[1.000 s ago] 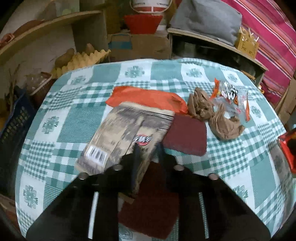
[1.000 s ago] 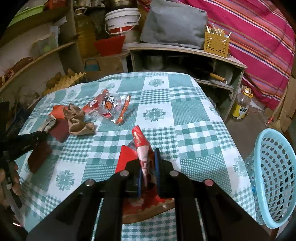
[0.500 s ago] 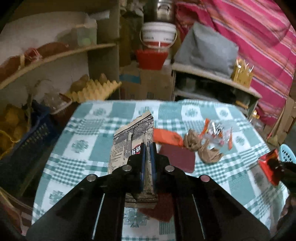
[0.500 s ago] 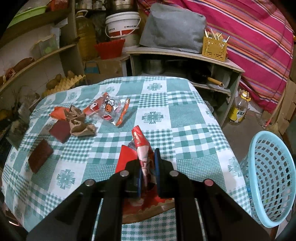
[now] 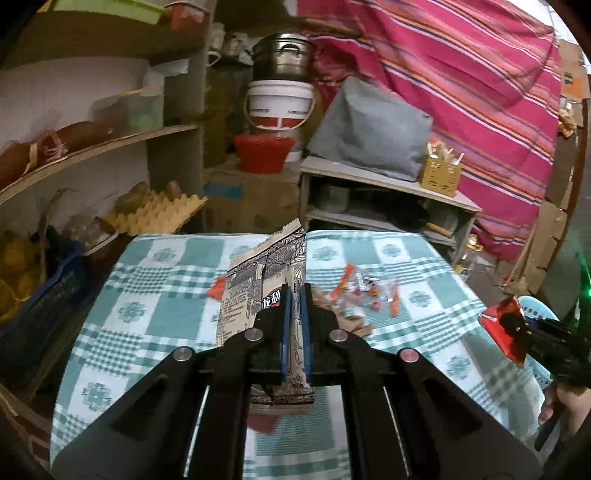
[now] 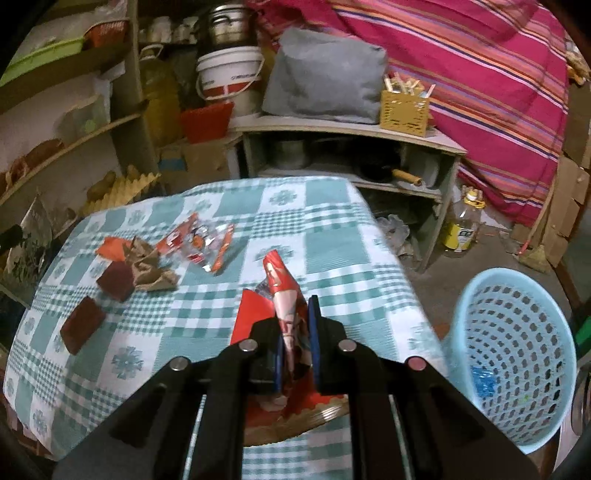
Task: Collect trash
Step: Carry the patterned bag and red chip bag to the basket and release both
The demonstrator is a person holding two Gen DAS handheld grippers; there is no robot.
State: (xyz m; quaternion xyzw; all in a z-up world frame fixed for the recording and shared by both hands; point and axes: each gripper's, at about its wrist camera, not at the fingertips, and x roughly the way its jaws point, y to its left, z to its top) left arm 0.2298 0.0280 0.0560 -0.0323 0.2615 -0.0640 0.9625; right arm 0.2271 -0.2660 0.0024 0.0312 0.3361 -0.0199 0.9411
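Table (image 6: 332,236) in foreground, shelving behind it. On the table's left part: two flat pads (image 6: 83,328), one nearer, one farther; crumpled paper (image 6: 151,271) just right of the farther pad; clear wrappers (image 6: 199,242) right of the paper. Basket (image 6: 517,354) on the floor, right of the table. Bottle (image 6: 461,229) on the floor behind the basket, beside a low shelf unit (image 6: 351,129). Cushion (image 6: 325,77) and small box (image 6: 406,107) on that unit, box to the right. Bucket (image 6: 229,74) left of the cushion, pot (image 6: 225,22) on top of it.

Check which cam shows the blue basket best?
Right wrist view: the blue basket is nearly whole beside the table, its perforated inside open to the camera. The left wrist view shows only a sliver of its rim behind the right gripper.
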